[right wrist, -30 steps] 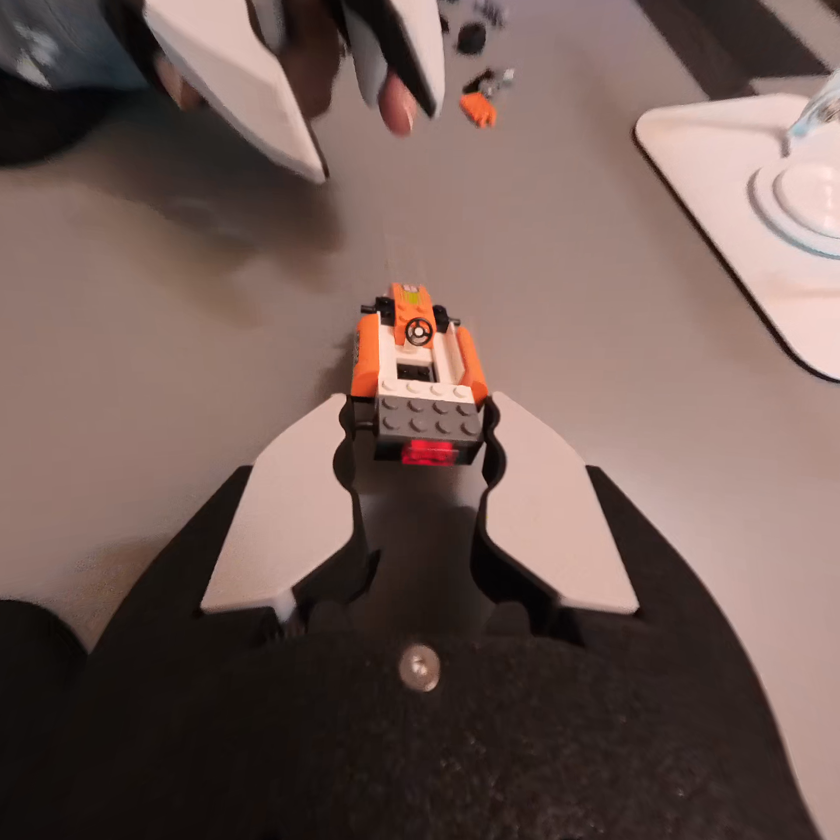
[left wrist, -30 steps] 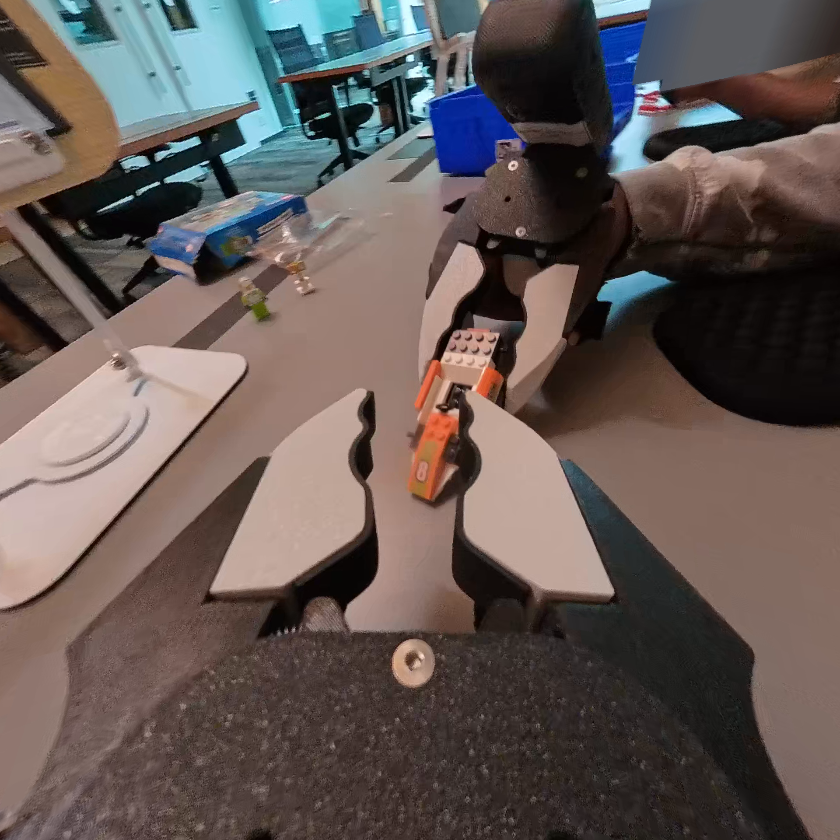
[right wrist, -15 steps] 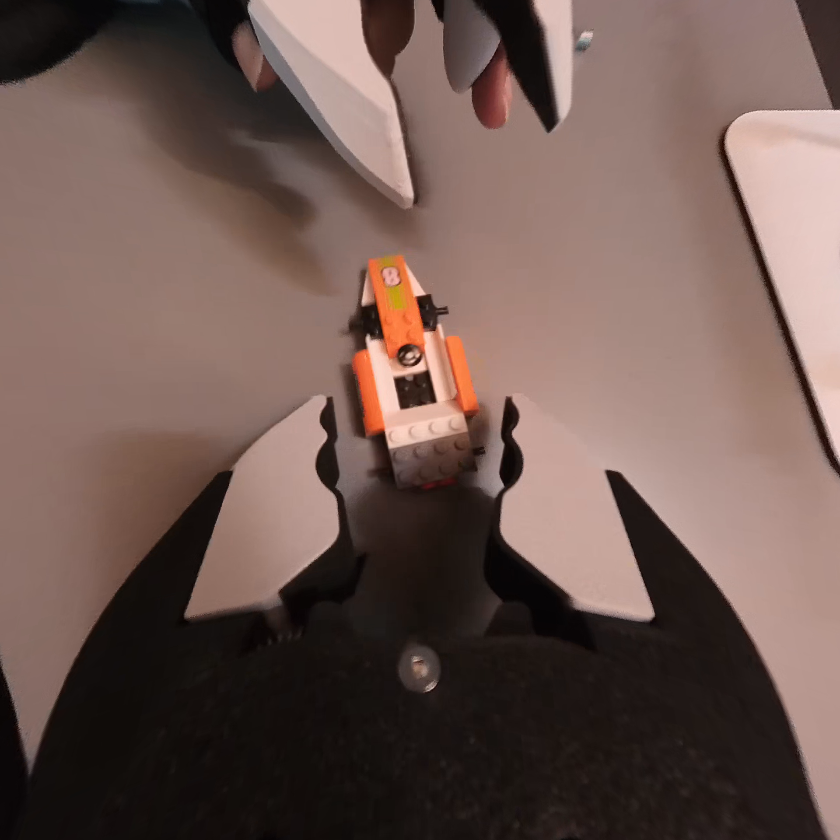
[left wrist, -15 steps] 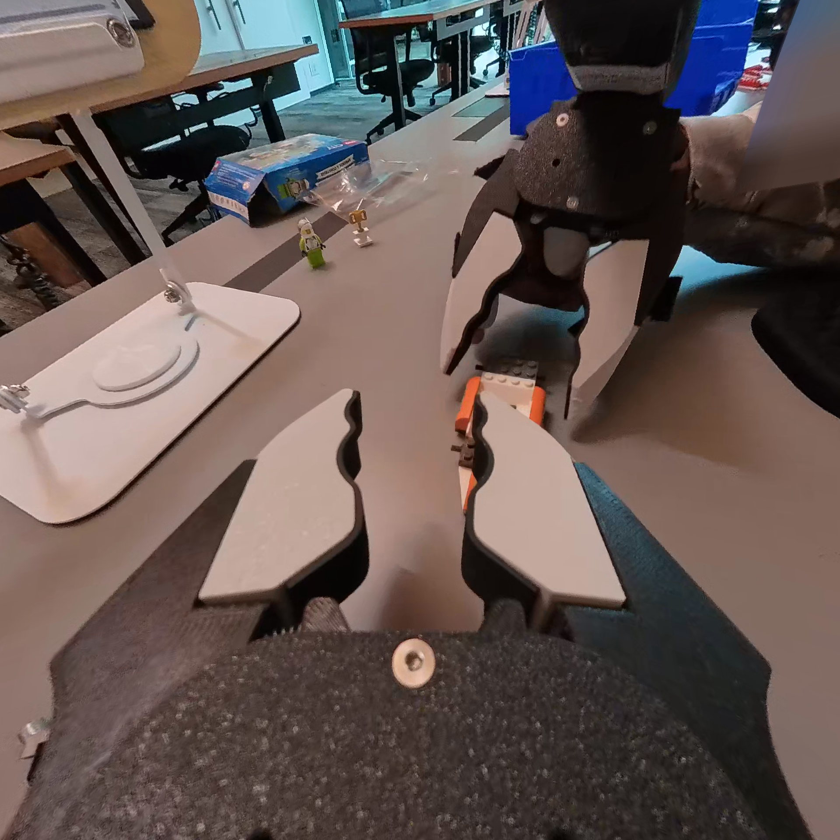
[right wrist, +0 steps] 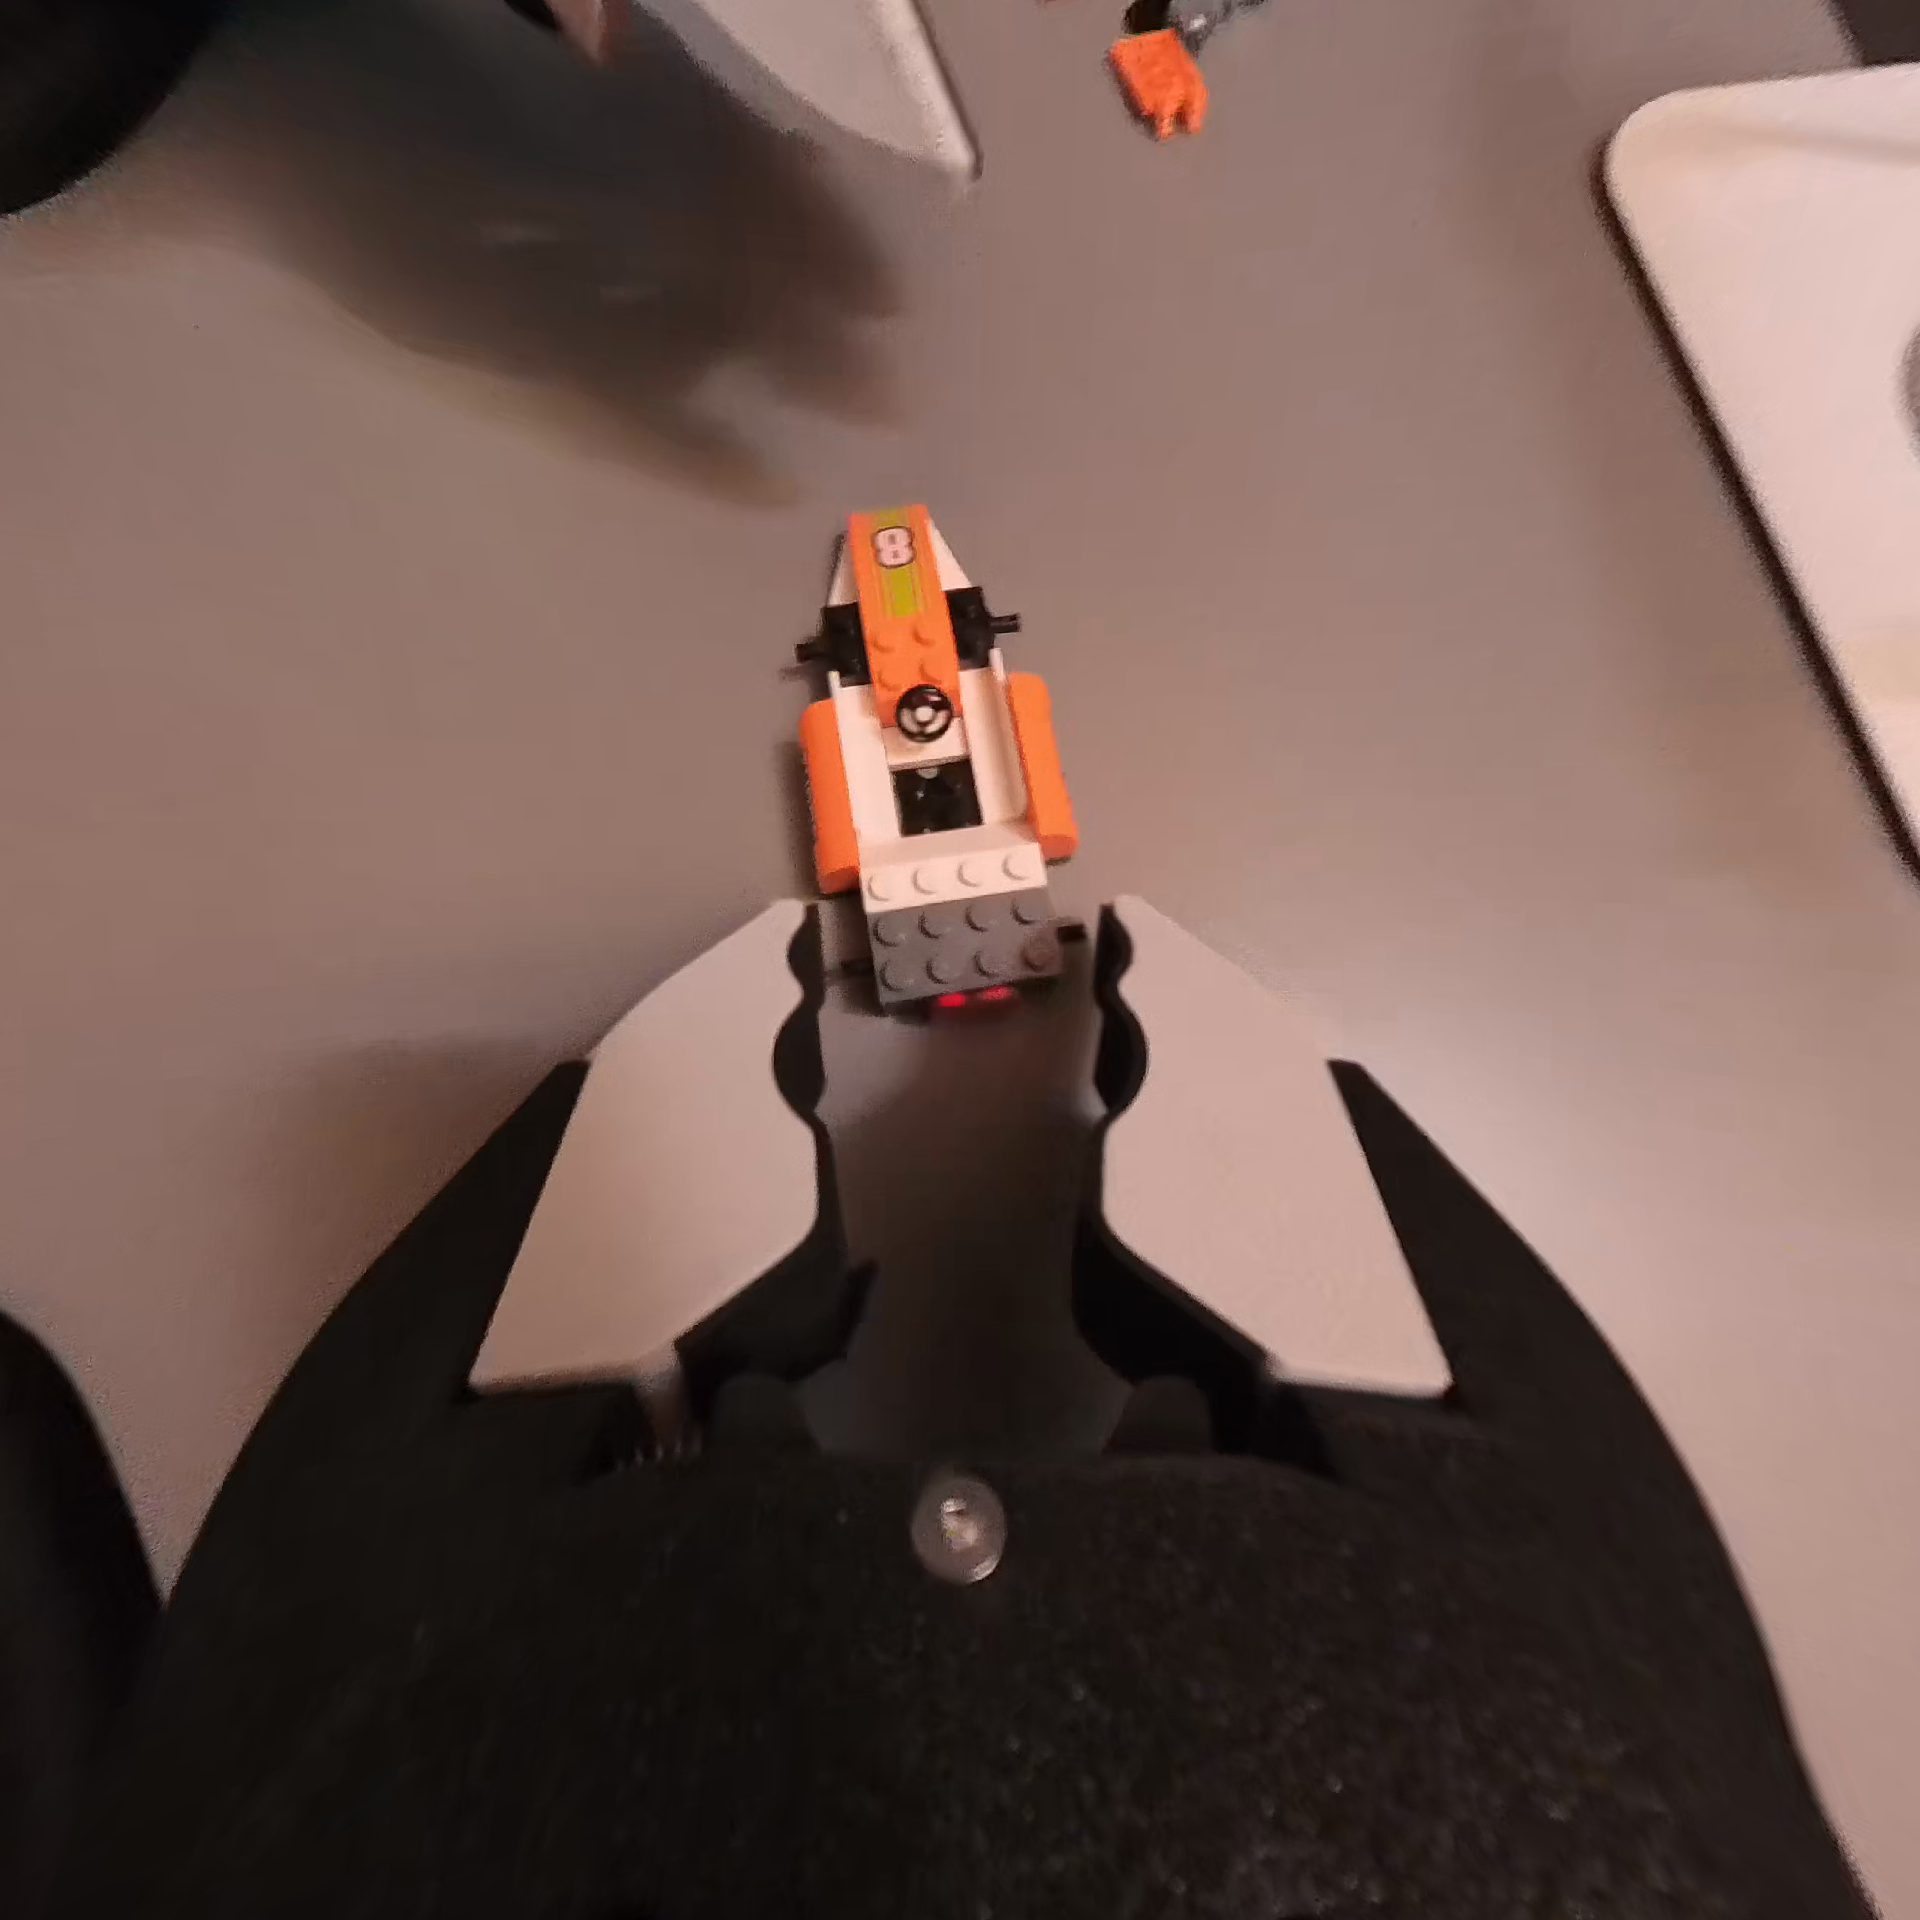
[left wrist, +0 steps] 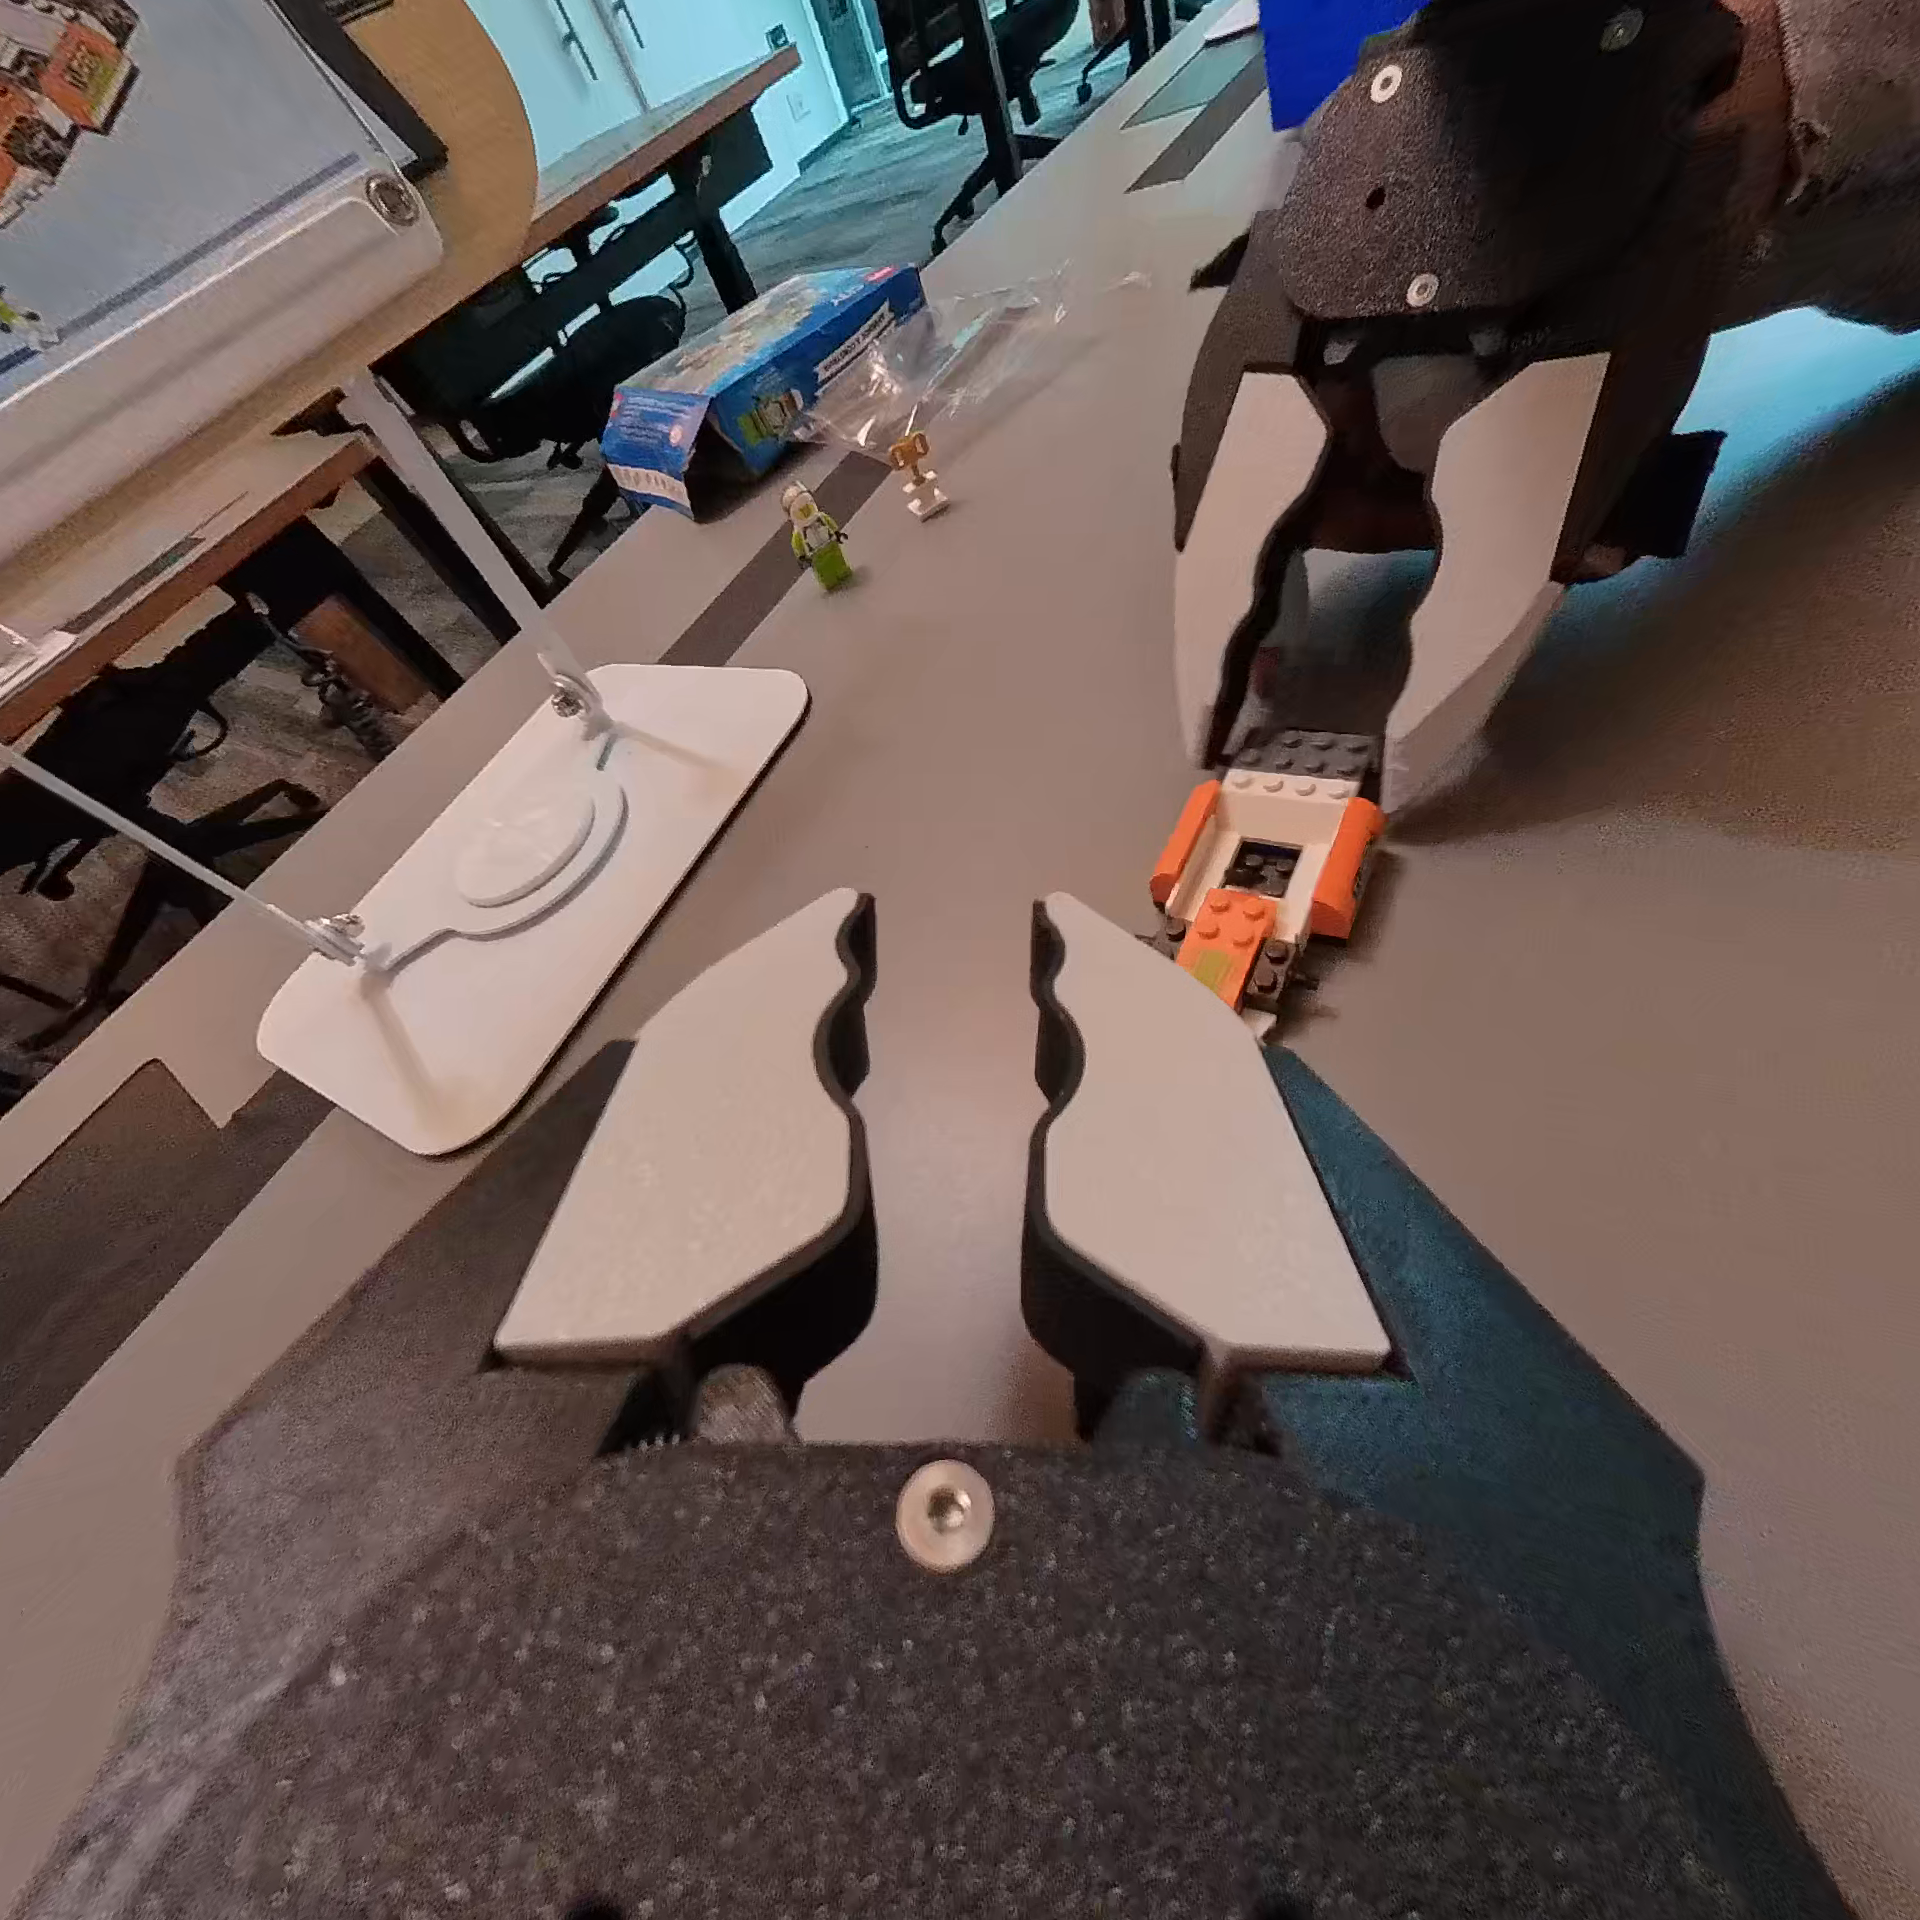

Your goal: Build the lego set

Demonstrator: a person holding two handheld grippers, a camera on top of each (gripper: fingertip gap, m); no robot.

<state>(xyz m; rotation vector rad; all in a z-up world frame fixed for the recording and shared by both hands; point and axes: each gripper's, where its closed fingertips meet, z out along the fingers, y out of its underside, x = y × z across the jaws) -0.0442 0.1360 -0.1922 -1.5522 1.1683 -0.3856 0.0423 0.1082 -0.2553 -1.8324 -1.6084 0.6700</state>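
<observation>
Right hand-held gripper (right wrist: 956,914) agape | lego car (right wrist: 935,769) rear between fingertips, untouched

Your lego car (right wrist: 930,769): glossy moulded plastic, studded top. Table (left wrist: 1558,1143): smooth matt grey laminate. Left gripper (left wrist: 951,997): rough speckled black body, smooth matt pale finger (left wrist: 717,1153) plates, one shiny metal screw (left wrist: 943,1525). Box (left wrist: 764,390), upper left: glossy printed cardboard. Stand base (left wrist: 540,894): smooth white.
</observation>
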